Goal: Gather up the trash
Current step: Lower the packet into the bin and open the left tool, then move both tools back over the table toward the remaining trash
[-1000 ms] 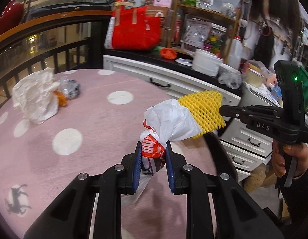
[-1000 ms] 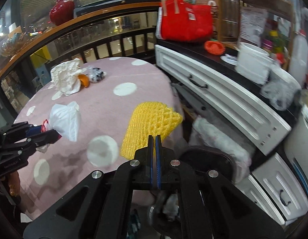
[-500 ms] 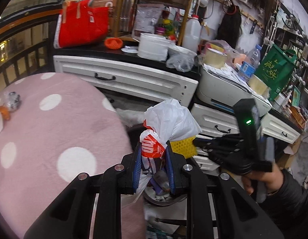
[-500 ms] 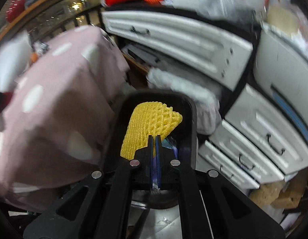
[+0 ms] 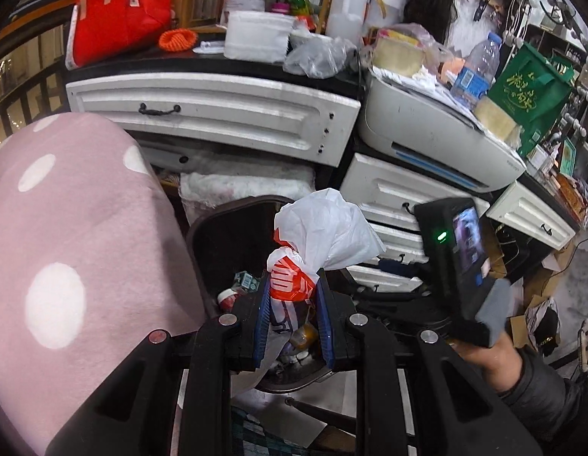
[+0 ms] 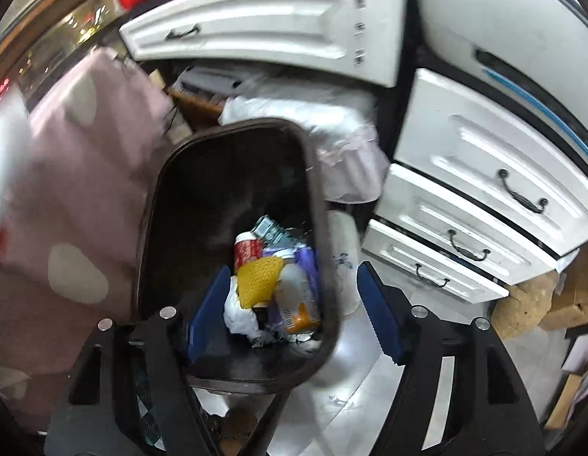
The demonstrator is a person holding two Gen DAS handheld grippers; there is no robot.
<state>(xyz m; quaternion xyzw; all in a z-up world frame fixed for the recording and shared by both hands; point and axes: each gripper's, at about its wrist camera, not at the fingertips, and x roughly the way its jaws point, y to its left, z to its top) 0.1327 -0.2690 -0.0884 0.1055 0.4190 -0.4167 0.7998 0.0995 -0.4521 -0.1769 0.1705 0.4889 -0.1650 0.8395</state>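
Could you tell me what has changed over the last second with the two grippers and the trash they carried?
The right gripper swung from the table to above the bin; its jaws have just been opening, and the yellow foam net now lies inside. The left gripper followed toward the bin, unchanged in its clamp on the white plastic bag.

the dark bin (image 6: 320,205) stands in a narrow gap, its mouth open upward and unblocked. the pink dotted table (image 5: 77,228) crowds its left rim, and white drawers (image 6: 468,205) hem in the right. a white bundle (image 6: 332,129) blocks the far side. trash (image 6: 278,277) fills only the bin's bottom, leaving dark empty room above. bare floor (image 6: 370,387) lies open beside the bin's near right.
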